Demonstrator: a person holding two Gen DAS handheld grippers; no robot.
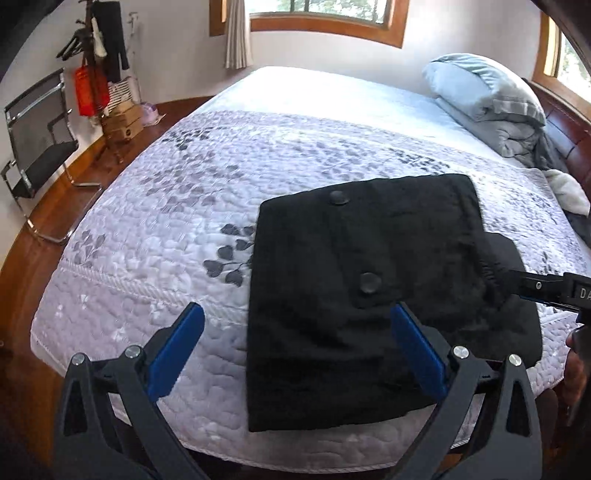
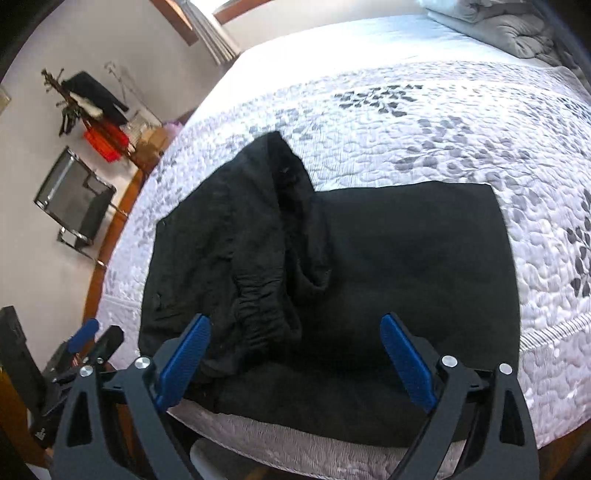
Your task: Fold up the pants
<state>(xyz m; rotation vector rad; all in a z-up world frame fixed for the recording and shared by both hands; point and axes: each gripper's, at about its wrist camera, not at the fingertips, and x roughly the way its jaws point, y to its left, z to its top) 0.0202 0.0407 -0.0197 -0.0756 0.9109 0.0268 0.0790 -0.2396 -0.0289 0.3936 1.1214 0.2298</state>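
Each hand-held gripper, the left and the right, has matte black angular arms with triangular cut-outs and round silver screw heads. The fingers carry flat, ribbed blue pads.

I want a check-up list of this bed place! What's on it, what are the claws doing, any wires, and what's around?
Surface: quilted bedspread with grey leaf print.
Job's things: black pants folded into a rough rectangle near the bed's edge, elastic waistband bunched on top.
Clutter: pillow and grey blanket at the headboard.
Grippers: left claw open, empty; right claw open, empty.
Cables: nothing seen.
Surroundings: chair, coat rack, window, wooden floor.
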